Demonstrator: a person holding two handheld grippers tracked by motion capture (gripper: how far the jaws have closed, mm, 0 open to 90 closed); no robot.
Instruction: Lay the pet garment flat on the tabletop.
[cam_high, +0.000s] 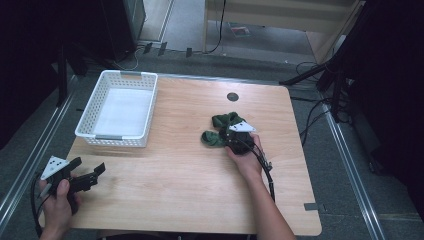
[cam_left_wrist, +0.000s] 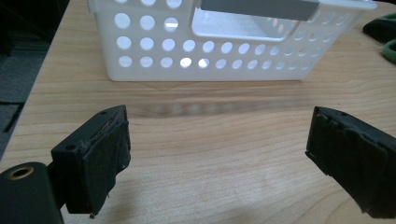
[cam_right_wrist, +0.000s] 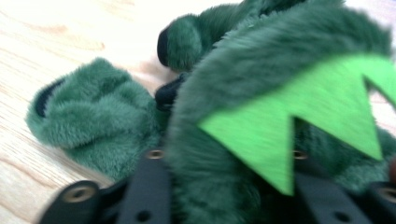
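A dark green plush toy with a bright green felt zigzag lies on the wooden table, right of centre. My right gripper comes in from its near side. In the right gripper view the black jaws stand on either side of the furry body and press into it. My left gripper hovers at the front left corner, its jaws wide apart with nothing between them. It faces the white basket. An edge of the plush peeks in at the far right there.
The perforated white basket stands at the table's back left with nothing in it. A round dark grommet sits near the back edge. Cables and stand legs lie on the floor to the right.
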